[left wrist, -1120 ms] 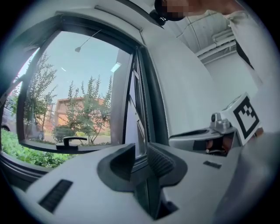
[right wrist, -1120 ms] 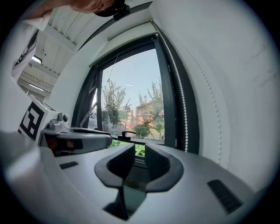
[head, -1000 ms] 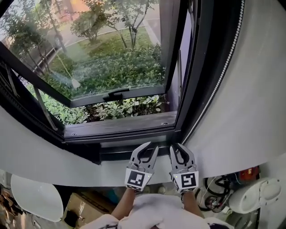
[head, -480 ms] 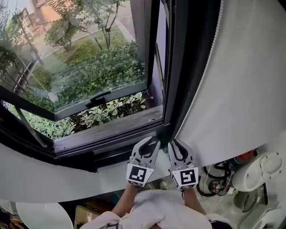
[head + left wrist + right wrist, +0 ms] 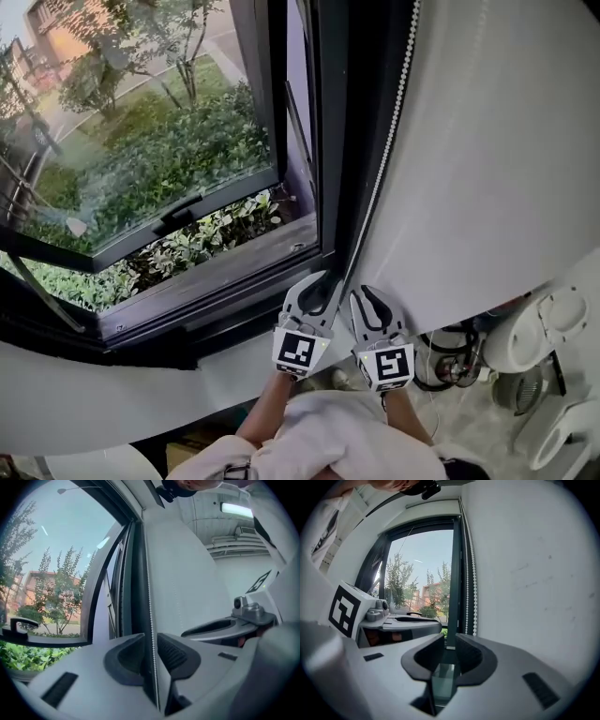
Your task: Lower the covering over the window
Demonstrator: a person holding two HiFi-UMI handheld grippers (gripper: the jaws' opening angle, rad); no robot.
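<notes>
A white bead chain point(image 5: 384, 150) hangs down the right side of the dark window frame point(image 5: 328, 141), next to a white wall. My left gripper point(image 5: 325, 279) points level at the chain's lower end. In the left gripper view the bead chain point(image 5: 148, 583) runs down through the narrow gap of the left gripper point(image 5: 150, 641), and the pads do not press on it. My right gripper point(image 5: 366, 292) is close beside it on the right. In the right gripper view the right gripper point(image 5: 449, 641) has just been opening a little with nothing between its jaws, and the chain point(image 5: 472, 573) hangs ahead to the right. No blind is visible.
The window sash point(image 5: 178, 214) is tilted open outward over green shrubs. A white sill point(image 5: 216, 375) runs below the frame. White machines point(image 5: 534, 337) and dark cables point(image 5: 450, 361) lie at the lower right. The person's sleeves show at the bottom edge.
Both grippers have moved right along the sill to the window's right edge. The left jaws now straddle the bead chain.
</notes>
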